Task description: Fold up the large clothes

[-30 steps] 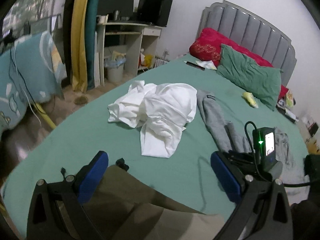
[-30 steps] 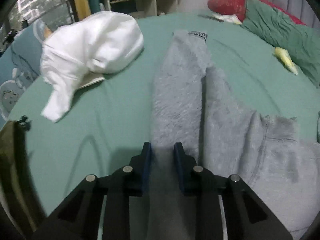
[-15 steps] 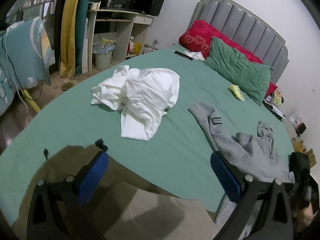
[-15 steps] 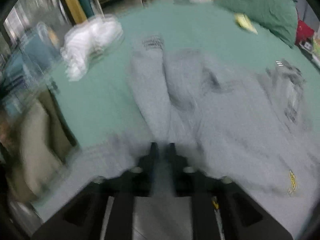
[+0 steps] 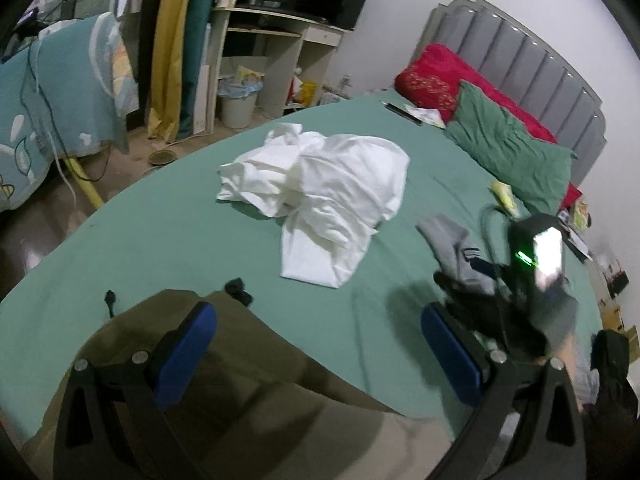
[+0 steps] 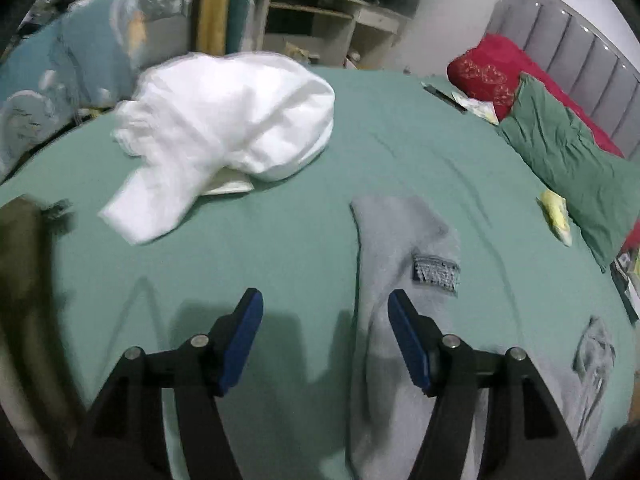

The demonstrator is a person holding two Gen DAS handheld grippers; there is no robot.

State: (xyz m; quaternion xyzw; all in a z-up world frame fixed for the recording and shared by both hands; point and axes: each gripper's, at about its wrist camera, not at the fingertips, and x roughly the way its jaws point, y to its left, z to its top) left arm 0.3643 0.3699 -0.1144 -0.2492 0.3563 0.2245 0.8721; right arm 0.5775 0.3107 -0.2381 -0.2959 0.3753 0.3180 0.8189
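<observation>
A grey fleece hoodie lies on the green bed sheet, one sleeve with a sewn label stretched toward the headboard. My right gripper hovers over that sleeve's near part. Its jaws are opening, and the blue pads stand clear of the grey cloth beneath them. My left gripper is open wide above an olive-brown garment at the bed's near edge, holding nothing. In the left wrist view the grey sleeve shows at the right, and the right gripper's body is blurred just beyond it.
A crumpled white garment sits mid-bed, left of the hoodie. Green and red pillows lean on the grey headboard. A small yellow item lies near them. A desk, a bin and a draped blue blanket stand beside the bed.
The right gripper was shut on the grey sleeve; it swung quickly with the cloth and now stands with its jaws apart, the sleeve released. The left gripper stayed open over the olive garment.
</observation>
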